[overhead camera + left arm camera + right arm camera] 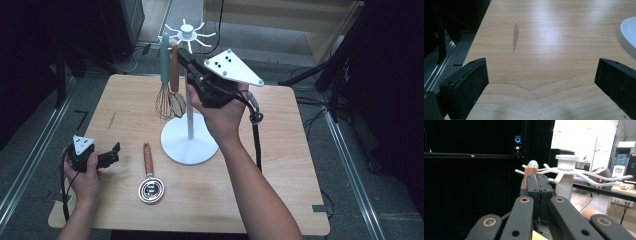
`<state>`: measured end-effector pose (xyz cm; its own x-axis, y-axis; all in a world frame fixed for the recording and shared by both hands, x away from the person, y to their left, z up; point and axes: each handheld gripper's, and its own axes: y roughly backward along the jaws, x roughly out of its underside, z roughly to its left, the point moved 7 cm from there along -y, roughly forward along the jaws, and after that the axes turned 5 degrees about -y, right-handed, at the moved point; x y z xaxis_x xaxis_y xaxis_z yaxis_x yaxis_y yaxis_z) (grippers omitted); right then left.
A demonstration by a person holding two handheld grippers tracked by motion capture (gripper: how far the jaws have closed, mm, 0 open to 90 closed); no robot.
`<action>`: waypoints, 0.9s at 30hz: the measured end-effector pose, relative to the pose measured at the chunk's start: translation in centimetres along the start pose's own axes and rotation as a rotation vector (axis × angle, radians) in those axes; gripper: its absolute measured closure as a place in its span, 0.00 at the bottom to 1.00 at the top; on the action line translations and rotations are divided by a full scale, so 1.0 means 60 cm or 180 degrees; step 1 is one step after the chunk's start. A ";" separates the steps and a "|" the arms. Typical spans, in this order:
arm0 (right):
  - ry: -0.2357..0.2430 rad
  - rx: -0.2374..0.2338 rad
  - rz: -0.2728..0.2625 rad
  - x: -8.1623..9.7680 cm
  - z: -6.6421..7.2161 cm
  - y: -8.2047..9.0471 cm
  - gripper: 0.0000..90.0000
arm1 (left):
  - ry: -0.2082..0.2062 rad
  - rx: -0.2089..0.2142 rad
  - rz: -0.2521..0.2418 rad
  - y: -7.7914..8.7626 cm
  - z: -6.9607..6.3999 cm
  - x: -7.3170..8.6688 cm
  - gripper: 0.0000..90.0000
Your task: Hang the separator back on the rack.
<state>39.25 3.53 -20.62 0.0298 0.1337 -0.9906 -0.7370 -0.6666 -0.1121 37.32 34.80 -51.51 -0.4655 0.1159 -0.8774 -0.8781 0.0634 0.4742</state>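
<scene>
I am watching the right gripper [181,54] up at the rack [186,34], which is standing at about 12 o'clock of the table [280,150]. In the right gripper view its jaws are pressed flat together, pad against pad, with nothing between them that I can see. The tips are sitting just at the top of the wooden handle [530,173] of a whisk [176,102]; whether they are touching it I cannot tell. That whisk is hanging from a rack arm, wires down, beside a second whisk with a teal handle [164,55], just at 9 o'clock of the wooden one.

The rack's pole is rising from a round white base [186,142] near the table's middle.

The left gripper [114,155] is resting at 8 o'clock of the table, pointing toward 3 o'clock. In the left gripper view its jaws are standing wide apart with bare wood between them, holding nothing.

A strainer [150,189] with a wooden handle is lying flat at 7 o'clock of the base, between the left gripper and the base, bowl nearest me.
</scene>
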 end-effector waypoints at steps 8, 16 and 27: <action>0.0007 -0.0029 0.0034 0.006 0.016 -0.016 1.00 | 0.0003 0.0006 -0.0012 0.000 0.000 0.000 0.00; 0.0052 -0.0057 0.0078 0.012 0.030 -0.032 1.00 | 0.0011 0.0027 0.0013 0.001 0.000 0.000 0.00; 0.0077 -0.0068 0.0050 0.015 0.017 0.001 1.00 | 0.0012 0.0018 -0.0002 0.000 0.000 0.000 0.00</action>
<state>38.56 4.34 -21.45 0.0349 0.1054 -0.9938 -0.7229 -0.6840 -0.0980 37.30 34.80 -51.52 -0.4653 0.1120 -0.8780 -0.8778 0.0692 0.4740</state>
